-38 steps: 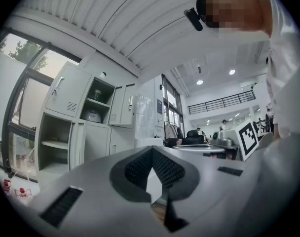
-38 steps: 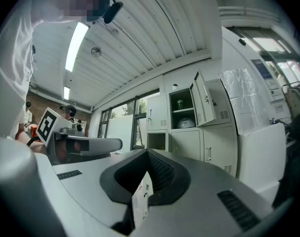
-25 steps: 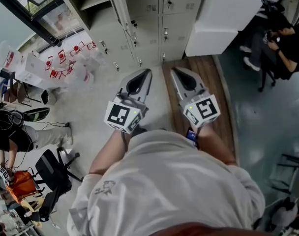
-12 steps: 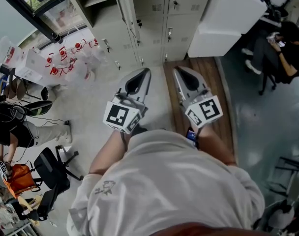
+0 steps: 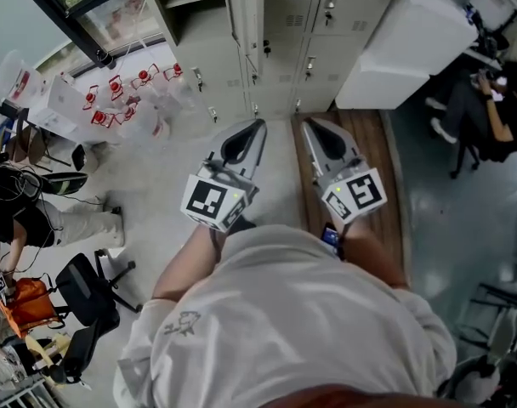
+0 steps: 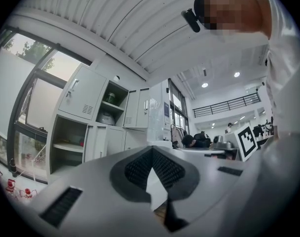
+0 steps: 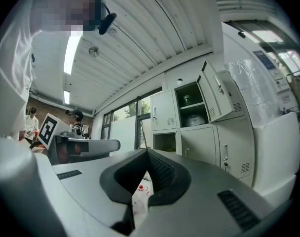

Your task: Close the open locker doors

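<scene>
My left claw (image 5: pixel 257 126) and right claw (image 5: pixel 309 124) are both closed with nothing in them. They point side by side toward the lockers (image 5: pixel 326 24), well short of them. One upper locker (image 7: pixel 191 107) stands open, its door (image 7: pixel 215 97) swung out to the right. Inside it a white rounded pot (image 7: pixel 193 120) sits on the lower shelf and a dark item (image 7: pixel 186 100) on the shelf above. A lower compartment (image 6: pixel 68 144) further left is open too; what it holds I cannot tell.

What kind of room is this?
Probably an office or workroom: grey metal lockers line the wall, a black swivel chair stands nearby, and a person sits off to one side.
</scene>
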The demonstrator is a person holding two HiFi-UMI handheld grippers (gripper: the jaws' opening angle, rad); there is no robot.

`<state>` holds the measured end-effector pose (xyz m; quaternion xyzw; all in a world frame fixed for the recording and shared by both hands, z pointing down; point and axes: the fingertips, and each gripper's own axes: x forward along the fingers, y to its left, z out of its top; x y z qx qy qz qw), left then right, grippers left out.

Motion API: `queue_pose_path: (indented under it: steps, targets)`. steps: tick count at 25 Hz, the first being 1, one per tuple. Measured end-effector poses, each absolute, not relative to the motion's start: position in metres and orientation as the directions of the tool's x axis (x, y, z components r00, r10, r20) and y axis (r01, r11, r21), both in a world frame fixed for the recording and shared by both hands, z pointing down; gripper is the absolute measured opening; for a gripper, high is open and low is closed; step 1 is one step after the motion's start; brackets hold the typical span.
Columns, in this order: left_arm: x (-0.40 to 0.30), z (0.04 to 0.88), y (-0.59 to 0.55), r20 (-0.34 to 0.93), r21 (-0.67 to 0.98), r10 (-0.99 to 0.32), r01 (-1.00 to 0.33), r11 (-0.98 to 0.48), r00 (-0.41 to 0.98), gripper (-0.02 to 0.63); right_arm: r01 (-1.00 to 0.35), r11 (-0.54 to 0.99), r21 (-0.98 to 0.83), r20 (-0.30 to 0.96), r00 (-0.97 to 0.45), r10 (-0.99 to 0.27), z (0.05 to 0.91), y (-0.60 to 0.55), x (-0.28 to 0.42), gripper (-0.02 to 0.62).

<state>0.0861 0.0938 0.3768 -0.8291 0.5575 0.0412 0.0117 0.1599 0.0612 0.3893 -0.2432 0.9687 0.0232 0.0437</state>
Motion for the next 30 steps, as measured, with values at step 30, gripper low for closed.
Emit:
queue_pose_path:
  steps: [30]
  targets:
    - [-0.123, 0.393, 0.051, -0.031, 0.059, -0.941, -0.939, -0.338, 0.337, -0.005, -0.405, 0.914, 0.025, -0.024, -0.914, -0.404, 0.406, 0.002, -0.059, -0.002]
